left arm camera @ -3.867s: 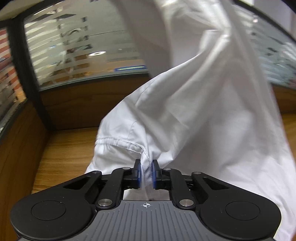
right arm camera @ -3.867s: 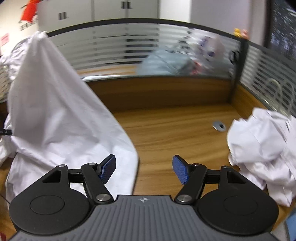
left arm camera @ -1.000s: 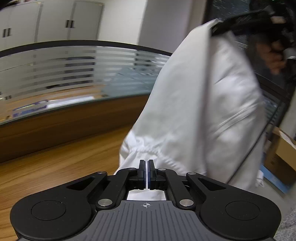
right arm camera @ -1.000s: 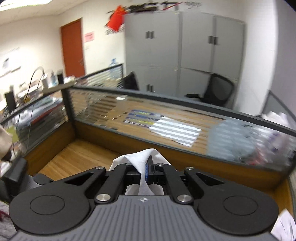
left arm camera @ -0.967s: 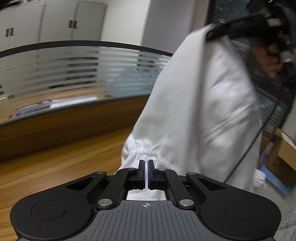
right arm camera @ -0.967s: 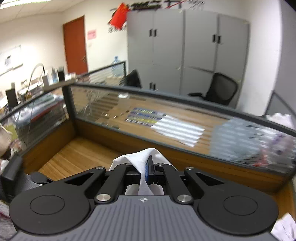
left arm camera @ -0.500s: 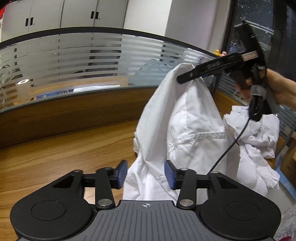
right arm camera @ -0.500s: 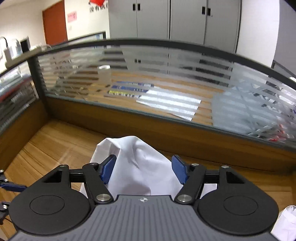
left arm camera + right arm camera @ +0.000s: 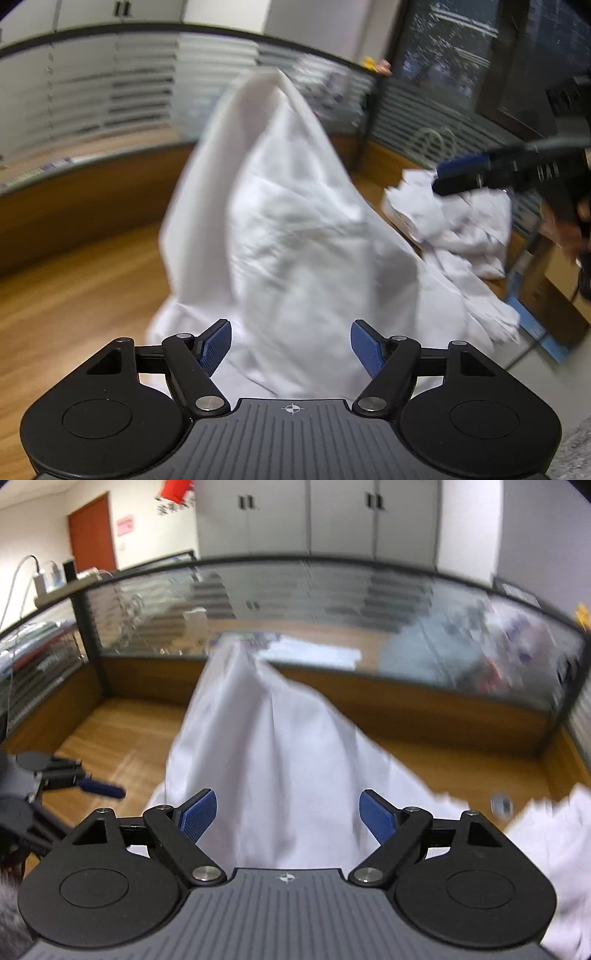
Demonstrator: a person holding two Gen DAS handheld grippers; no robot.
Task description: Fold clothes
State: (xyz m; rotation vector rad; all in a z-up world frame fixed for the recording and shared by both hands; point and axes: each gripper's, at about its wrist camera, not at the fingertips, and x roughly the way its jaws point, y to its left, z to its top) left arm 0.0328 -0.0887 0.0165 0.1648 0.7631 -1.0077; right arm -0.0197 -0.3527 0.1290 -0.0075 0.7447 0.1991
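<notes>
Left wrist view: the left gripper [image 9: 291,347] is spreading, gripping nothing; the white garment [image 9: 295,236] rises mid-frame (blurred) over the wooden desk [image 9: 74,295]. Right wrist view: the right gripper [image 9: 287,818] likewise widens, garment centred beyond its pads, unpinched.

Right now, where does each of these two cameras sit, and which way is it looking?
Left wrist: on the left gripper, looking along its opening jaws at the white garment; a hand shows at right.
Right wrist: on the right gripper, jaws opening, facing the glass partition.
Shared: the garment on the wooden desk, and each shows the other gripper.
</notes>
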